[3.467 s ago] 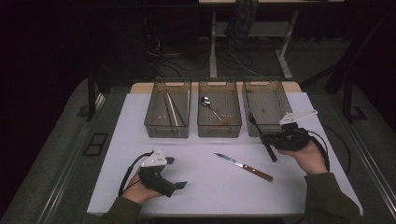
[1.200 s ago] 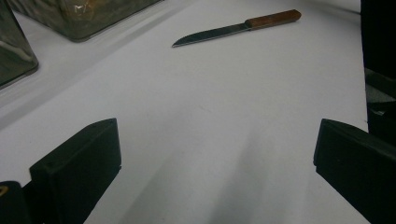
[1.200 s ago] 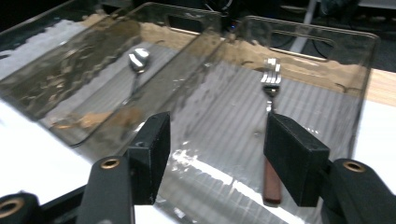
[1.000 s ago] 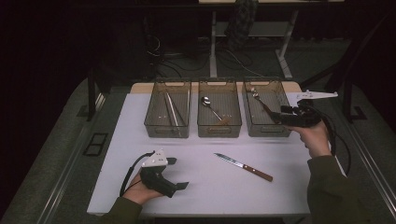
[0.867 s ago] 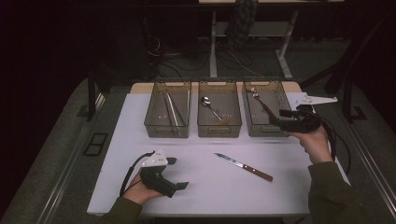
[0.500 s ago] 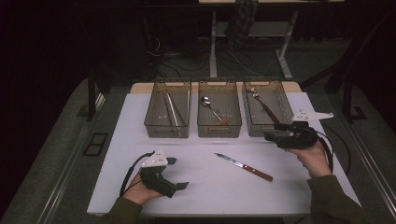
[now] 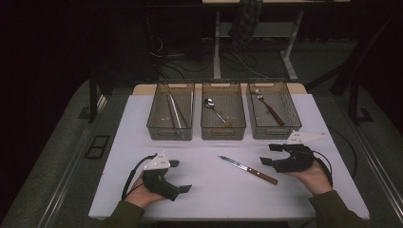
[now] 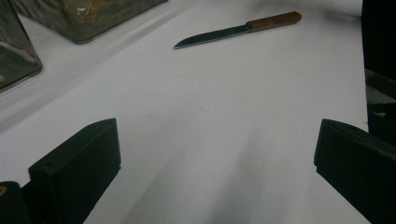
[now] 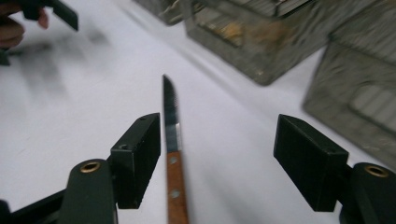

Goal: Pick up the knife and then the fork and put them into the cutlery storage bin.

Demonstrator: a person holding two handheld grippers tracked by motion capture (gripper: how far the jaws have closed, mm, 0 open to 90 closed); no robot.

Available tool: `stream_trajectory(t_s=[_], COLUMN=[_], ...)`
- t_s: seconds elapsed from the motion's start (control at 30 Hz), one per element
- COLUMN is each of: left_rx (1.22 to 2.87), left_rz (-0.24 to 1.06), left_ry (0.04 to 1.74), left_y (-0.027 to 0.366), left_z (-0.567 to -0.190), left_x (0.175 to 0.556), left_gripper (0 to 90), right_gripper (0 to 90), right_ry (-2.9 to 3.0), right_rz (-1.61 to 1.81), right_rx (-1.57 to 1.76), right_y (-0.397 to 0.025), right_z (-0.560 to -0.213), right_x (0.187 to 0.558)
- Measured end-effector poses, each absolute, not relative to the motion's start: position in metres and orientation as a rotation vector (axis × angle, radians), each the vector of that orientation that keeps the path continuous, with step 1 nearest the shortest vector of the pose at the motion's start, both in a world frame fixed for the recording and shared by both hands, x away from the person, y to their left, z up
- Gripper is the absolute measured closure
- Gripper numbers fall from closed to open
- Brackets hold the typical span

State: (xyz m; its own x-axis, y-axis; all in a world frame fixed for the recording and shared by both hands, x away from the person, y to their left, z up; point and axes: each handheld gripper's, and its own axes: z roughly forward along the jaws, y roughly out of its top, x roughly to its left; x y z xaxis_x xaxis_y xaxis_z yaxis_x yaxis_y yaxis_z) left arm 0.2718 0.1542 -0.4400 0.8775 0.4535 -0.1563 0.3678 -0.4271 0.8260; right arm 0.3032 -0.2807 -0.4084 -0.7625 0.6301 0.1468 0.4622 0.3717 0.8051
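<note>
Knife (image 7: 248,169) flat on the table (image 7: 214,194), in front of the middle bin (image 7: 223,130) | step: I should centre my right gripper (image 7: 272,155) over the wooden handle, pinch it across, lift level | right gripper: jaws wide, empty, straddling the handle | left gripper (image 7: 181,176): wide open, empty, resting near the front edge.

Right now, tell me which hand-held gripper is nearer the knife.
Right. The right hand-held gripper sits open just beside the knife handle; the left hand-held gripper rests farther off, beyond the blade tip.
</note>
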Motion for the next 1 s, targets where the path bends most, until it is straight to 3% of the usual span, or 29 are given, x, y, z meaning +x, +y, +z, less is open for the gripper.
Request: stream_trajectory(t_s=[0.33,0.77,1.0], left_rx=[2.062,2.064,2.067], left_rz=[0.11,0.109,0.11], left_ry=[0.594,0.591,0.592], left_y=[0.154,0.154,0.154], left_z=[-0.44,-0.44,-0.44], left_x=[0.272,0.272,0.272], left_gripper=[0.0,0.0,0.0], right_gripper=[40.2,65.4,71.8], right_ry=[2.592,2.741,2.798], right_rz=[1.197,1.083,0.981], right_rx=[0.917,0.849,0.815], right_y=[-0.261,-0.243,-0.233], right_z=[-0.42,-0.431,-0.434], right_x=[0.306,0.308,0.31])
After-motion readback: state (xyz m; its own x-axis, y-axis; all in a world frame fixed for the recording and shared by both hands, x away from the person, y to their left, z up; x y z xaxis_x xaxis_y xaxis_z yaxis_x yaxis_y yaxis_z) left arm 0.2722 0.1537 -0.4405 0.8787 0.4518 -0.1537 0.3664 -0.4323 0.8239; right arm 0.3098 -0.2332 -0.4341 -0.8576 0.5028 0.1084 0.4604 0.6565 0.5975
